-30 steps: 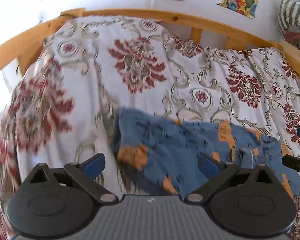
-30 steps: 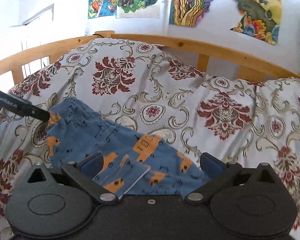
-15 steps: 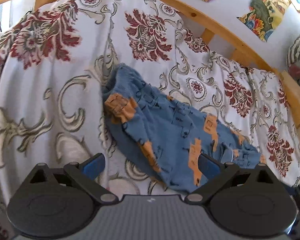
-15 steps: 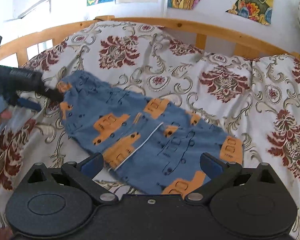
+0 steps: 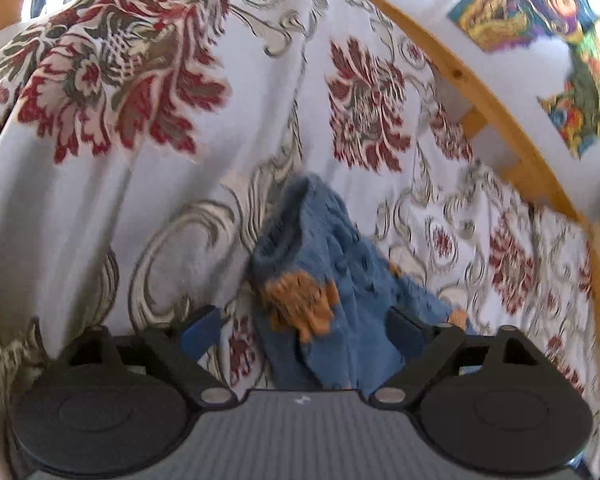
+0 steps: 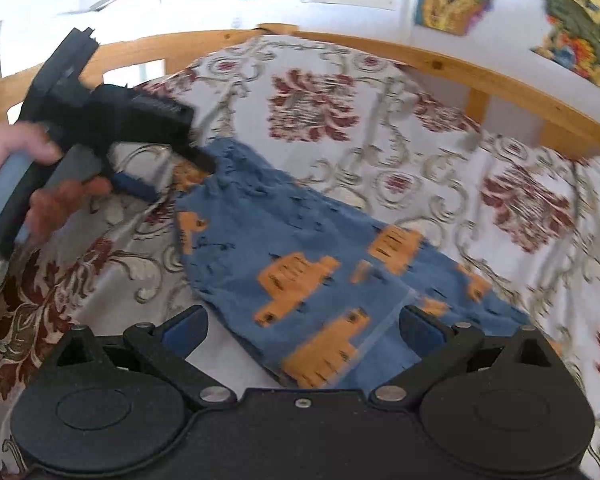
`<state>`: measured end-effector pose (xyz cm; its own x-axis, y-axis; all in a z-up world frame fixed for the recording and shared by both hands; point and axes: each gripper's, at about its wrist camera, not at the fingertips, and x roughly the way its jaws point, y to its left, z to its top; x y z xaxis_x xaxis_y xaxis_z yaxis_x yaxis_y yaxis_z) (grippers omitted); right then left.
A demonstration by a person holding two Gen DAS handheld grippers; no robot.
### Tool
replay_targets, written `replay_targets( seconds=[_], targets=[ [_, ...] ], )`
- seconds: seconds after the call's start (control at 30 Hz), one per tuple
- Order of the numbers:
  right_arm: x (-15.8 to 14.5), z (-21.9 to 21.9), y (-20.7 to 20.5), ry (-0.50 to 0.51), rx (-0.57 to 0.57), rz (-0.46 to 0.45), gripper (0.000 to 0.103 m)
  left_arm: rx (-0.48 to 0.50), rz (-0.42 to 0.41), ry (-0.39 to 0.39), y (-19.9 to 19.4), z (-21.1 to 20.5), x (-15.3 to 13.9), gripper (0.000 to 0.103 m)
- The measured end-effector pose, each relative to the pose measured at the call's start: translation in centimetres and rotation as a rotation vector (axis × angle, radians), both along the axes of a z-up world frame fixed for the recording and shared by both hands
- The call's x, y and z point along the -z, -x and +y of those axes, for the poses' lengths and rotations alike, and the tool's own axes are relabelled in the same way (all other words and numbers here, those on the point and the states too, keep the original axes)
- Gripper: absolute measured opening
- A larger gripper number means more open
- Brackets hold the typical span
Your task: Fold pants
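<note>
Lying across the scene, largest first:
Bed [image 6: 440, 60]: wooden-railed, carrying a floral bedspread [image 6: 500, 168] under everything.
Pants [image 6: 300, 248]: blue with orange trucks, lying on the bedspread; one layer appearing to lie over another, lengthwise.
Left tongs [image 5: 304, 328]: standing apart, the fabric's raised end [image 5: 300, 216] sitting between them, ungripped.
Right tongs [image 6: 304, 326]: standing apart over the near edge, gripping nothing.
Progress: judging early to midway; one fold seeming done, crosswise folding remaining.
</note>
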<state>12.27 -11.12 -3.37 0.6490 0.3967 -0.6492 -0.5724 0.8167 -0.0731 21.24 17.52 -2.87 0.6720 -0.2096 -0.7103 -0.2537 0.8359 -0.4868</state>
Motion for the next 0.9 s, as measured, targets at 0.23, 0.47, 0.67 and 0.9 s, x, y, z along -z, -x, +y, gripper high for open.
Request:
replay_targets(
  seconds=[0.23, 0.47, 0.67, 0.9],
  targets=[
    [0.7, 4.8, 0.6, 0.045, -0.068, -0.026, 0.089, 0.021, -0.01, 0.032, -0.7, -0.2, 0.3, 0.048],
    [2.3, 6.9, 0.4, 0.141, -0.046, -0.005, 0.086, -0.039, 0.017, 0.044, -1.3, 0.4, 1.0, 0.053],
    [2.6, 5.7, 0.3, 0.088, 0.048, 0.0, 0.074, -0.046, 0.054, -0.042, -2.2, -0.2, 1.1, 0.031],
    [2.6, 4.7, -0.1, 0.128, 0.218, -0.062, 0.046, -0.054, 0.04, -0.013, -1.8, 0.5, 1.4, 0.021]
  ],
)
